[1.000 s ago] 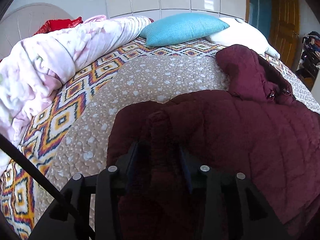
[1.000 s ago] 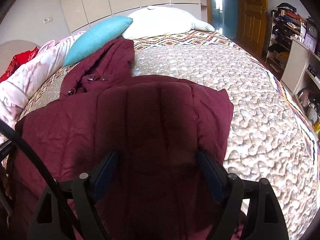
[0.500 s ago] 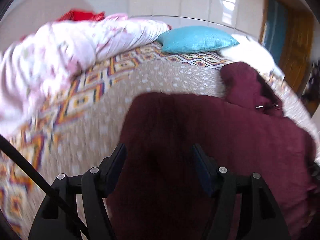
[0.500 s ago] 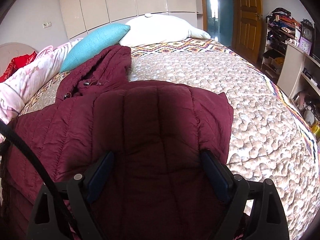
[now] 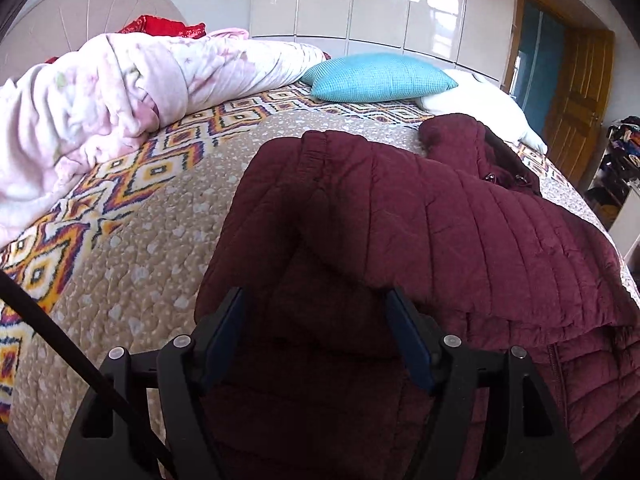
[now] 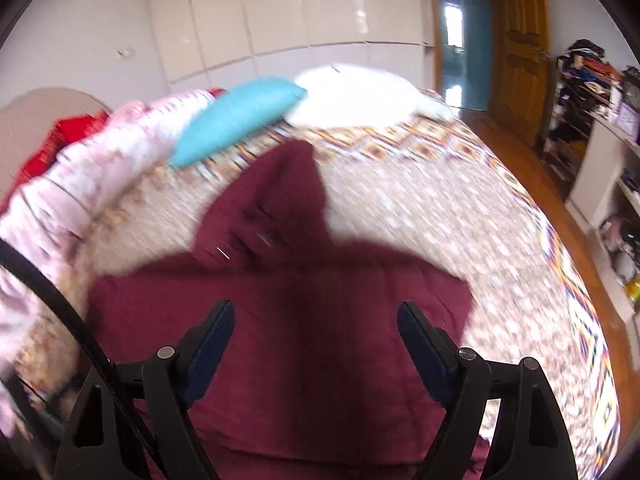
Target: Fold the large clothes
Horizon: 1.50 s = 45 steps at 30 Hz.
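A maroon quilted jacket (image 5: 440, 220) lies spread on the bed, its hood (image 5: 460, 140) toward the pillows and one sleeve folded across its body. My left gripper (image 5: 316, 296) hovers over the jacket's near left part. Its jaws are opening and no cloth is between the pads. In the blurred right wrist view the jacket (image 6: 160, 300) lies below my right gripper (image 6: 316, 306), which hangs well above it. Those jaws stand wide, closing slightly, with nothing between them.
The bed has a beige quilted cover (image 5: 140, 260) with a patterned border. A pink duvet (image 5: 100, 100) is heaped along the left, with a turquoise pillow (image 5: 380, 78) and a white pillow (image 5: 480, 100) at the far end. Cluttered shelves (image 6: 592, 92) stand right of the bed.
My left gripper held a fold of the jacket, then opened and let it go; the sleeve now lies across the jacket. My right gripper has risen away from the jacket.
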Motion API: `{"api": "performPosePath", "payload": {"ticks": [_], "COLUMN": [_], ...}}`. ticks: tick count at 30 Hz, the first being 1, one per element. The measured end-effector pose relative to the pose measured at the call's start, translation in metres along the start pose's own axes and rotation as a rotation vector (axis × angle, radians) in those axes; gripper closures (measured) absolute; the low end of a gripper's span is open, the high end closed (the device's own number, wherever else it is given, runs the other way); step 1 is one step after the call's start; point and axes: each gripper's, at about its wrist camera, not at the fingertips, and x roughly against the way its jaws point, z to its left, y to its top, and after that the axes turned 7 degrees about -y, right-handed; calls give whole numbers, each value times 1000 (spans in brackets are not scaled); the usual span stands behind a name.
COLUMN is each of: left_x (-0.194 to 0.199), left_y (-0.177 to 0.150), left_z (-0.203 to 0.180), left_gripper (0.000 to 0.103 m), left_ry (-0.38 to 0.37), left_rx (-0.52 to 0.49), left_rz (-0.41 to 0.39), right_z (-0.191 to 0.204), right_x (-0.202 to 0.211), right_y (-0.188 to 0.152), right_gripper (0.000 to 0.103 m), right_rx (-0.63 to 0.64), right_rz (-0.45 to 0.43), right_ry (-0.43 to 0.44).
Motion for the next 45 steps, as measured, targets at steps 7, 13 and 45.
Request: {"api": "performPosePath", "payload": {"ticks": [7,13,45], "left_x": [-11,-22,-21], "left_y": [-2,-1,0], "left_z": [-5,-11,4], "left_gripper": [22,18,15], "left_ry": [-1,12,-94], "left_rx": [-26,-50,31], "left_rz": [25,47,24], "right_z": [48,69,81], "right_x": [-77,-178,-2], "right_y": [72,96,-134], "right_gripper": [46,46,93], "right_rx": [-70,-220,71], "right_rz": [95,184,233], "right_ry": [100,139,310]}}
